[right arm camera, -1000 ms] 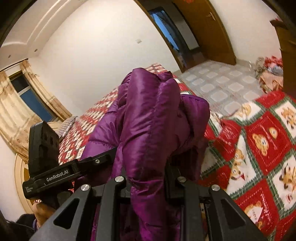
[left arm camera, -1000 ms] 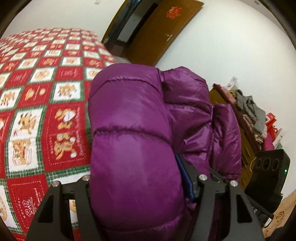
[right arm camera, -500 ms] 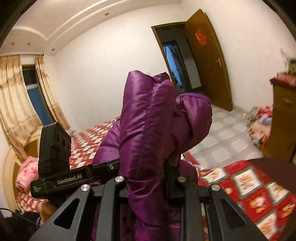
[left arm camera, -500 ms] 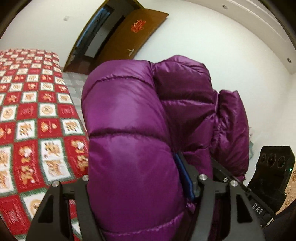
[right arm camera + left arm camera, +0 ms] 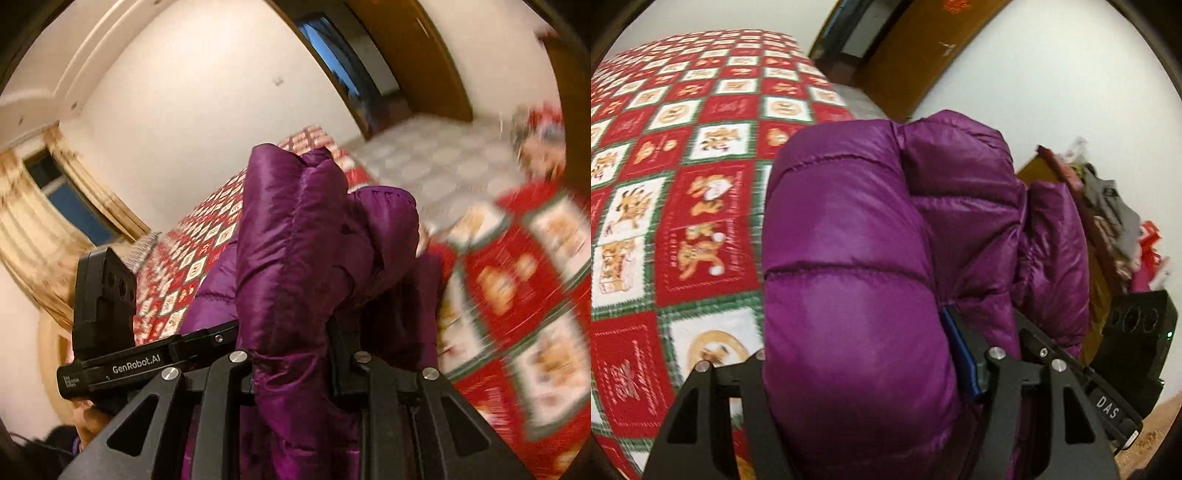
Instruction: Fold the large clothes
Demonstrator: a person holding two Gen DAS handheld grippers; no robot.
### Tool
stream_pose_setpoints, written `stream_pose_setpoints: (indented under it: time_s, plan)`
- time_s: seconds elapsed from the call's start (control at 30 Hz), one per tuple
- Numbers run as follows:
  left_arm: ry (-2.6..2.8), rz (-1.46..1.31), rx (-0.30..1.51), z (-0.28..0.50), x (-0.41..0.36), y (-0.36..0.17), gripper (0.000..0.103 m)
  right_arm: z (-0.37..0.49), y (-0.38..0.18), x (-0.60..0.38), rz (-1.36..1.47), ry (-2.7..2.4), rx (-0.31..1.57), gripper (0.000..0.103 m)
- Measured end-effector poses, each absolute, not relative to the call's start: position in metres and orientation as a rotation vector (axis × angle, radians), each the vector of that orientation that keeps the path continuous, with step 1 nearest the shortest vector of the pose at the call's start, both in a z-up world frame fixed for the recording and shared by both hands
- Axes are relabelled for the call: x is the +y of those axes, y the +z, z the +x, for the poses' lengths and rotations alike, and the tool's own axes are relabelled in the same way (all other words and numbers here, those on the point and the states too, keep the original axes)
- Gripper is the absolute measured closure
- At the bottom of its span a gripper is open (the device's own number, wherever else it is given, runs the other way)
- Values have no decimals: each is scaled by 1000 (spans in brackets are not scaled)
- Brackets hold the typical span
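Half a second back both cameras were tipped up at the walls and ceiling; now they've swung down again, so the bed with its red and white checked blanket fills the left of the left view and the near right of the right view, blurred from the motion.

Progress, as far as I can judge: the purple puffer jacket is bunched up and held in the air above the bed, not lying flat on it. No neat fold shows yet, so I'd say most of the folding is still ahead, starting with laying it down.

Left tongs are clenched on a fat quilted roll of the jacket. Right tongs are clamped on a thinner, upright ridge of it. Both sit close together, each one visible in the other's view.

Views differ a bit:
- Left view shows a wooden cabinet piled with clutter at far right, plus the door.
- Right view shows the curtained window at left and tiled floor beyond the bed, neither visible from the left.
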State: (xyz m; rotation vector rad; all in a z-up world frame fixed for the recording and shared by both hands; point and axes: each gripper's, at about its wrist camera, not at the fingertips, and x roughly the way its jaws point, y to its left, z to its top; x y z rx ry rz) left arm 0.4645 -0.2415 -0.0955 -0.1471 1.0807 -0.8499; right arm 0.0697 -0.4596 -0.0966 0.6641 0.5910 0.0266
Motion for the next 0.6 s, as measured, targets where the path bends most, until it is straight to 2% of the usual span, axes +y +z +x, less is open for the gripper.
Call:
stream_pose_setpoints:
  time_s: [0.17, 0.27, 0.33, 0.43, 0.6]
  plan:
    - [-783, -100, 1072, 480, -244, -102, 29, 92, -128, -462, 738, 32, 614, 80]
    - [-737, -72, 1056, 487, -237, -118, 16, 96, -147, -468, 831, 49, 599, 81]
    - [-700, -38, 1031, 490, -237, -129, 2, 98, -150, -469, 831, 52, 603, 81]
    - [-688, -28, 1006, 487, -232, -129, 0, 101, -142, -464, 750, 42, 632, 81]
    - [-702, 31, 945, 483, -225, -116, 0, 80, -104, -466, 583, -66, 646, 73]
